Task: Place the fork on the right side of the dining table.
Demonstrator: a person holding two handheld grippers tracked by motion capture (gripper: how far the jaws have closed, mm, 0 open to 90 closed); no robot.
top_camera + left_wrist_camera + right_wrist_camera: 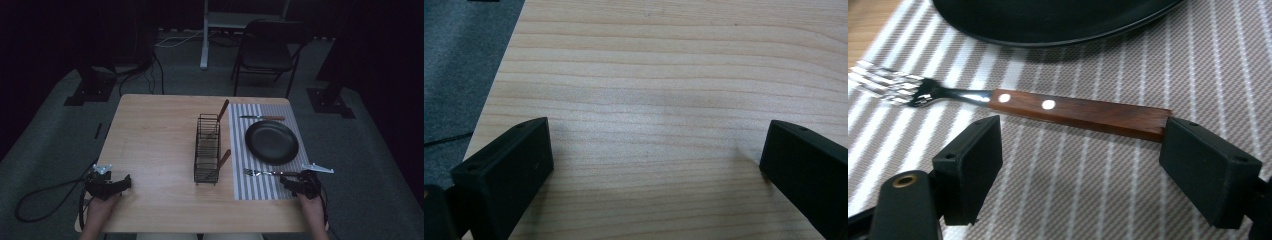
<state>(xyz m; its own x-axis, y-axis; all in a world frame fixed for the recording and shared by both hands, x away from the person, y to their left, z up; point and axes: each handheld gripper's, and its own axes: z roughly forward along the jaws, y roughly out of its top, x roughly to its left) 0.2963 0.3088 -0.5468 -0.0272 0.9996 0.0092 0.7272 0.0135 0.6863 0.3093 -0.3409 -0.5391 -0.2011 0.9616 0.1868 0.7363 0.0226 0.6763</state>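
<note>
A fork [267, 173] with a wooden handle lies flat on the striped placemat [250, 187], on the near side of the black plate [271, 142]. My right gripper [286, 181] sits just behind its handle end, at the mat's near right corner. In the right gripper view the jaws [1080, 145] stand wide open, and the fork handle [1078, 112] lies crosswise just beyond their tips, not pinched. My left gripper [125, 182] rests at the table's near left corner. It is open [656, 140] over bare wood with nothing between the jaws.
A knife [262, 118] with a wooden handle lies on the mat beyond the plate. A black wire caddy [207, 150] stands at mid table, left of the mat, with two wooden handles sticking out of it. A folding chair [265, 50] stands on the floor beyond the table.
</note>
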